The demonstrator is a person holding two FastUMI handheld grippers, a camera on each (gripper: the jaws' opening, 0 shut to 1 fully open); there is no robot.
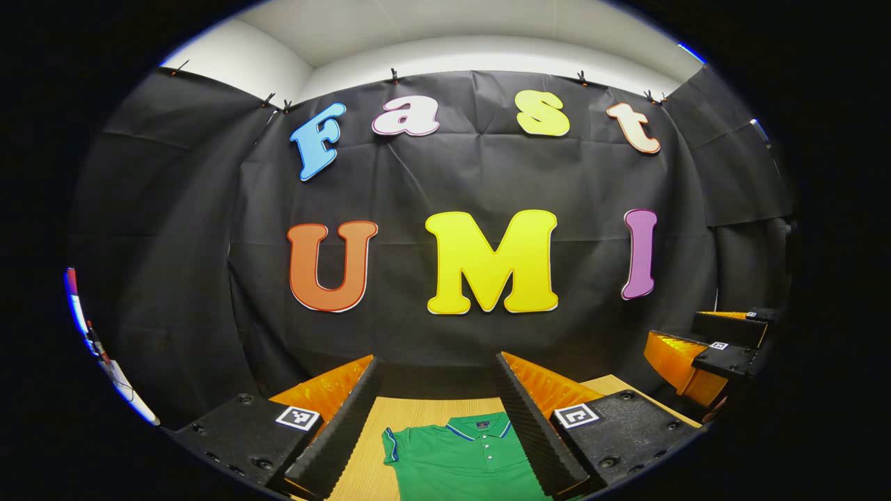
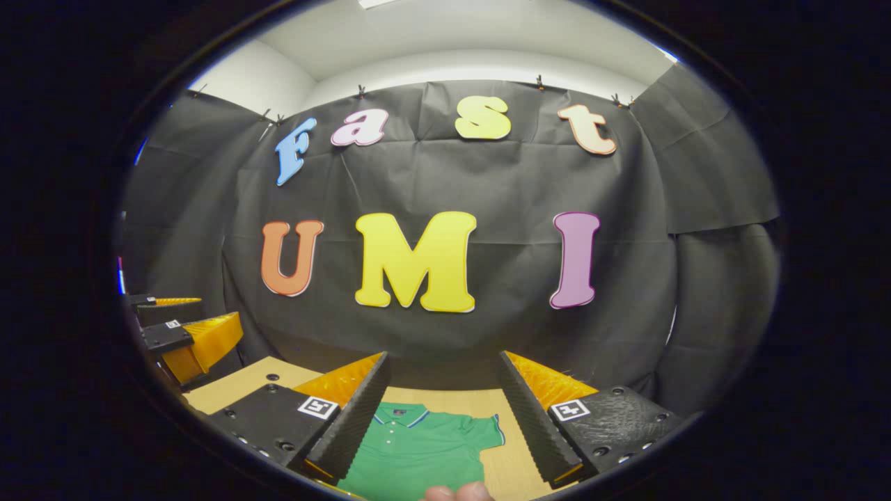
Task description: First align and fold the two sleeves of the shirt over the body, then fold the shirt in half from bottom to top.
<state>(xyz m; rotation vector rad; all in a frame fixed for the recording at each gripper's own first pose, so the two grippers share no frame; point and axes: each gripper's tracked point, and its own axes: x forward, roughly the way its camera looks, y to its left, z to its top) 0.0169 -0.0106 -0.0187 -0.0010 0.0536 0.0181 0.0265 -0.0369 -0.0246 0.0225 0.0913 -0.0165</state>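
Note:
A green polo shirt (image 1: 465,456) with a striped collar lies flat on the wooden table (image 1: 411,410), collar toward the far wall. In the left gripper view my left gripper (image 1: 438,417) is held open above it, its fingers framing the collar and one short sleeve. The right gripper view shows the same shirt (image 2: 418,449) with its other short sleeve spread out, and my right gripper (image 2: 442,417) open above it. Each gripper also appears at the edge of the other's view: the right gripper (image 1: 710,351) and the left gripper (image 2: 188,334), both with their fingers apart. Neither touches the cloth.
The table (image 2: 243,383) ends close to the black cloth wall behind the shirt. A fingertip (image 2: 459,492) shows at the bottom edge of the right gripper view.

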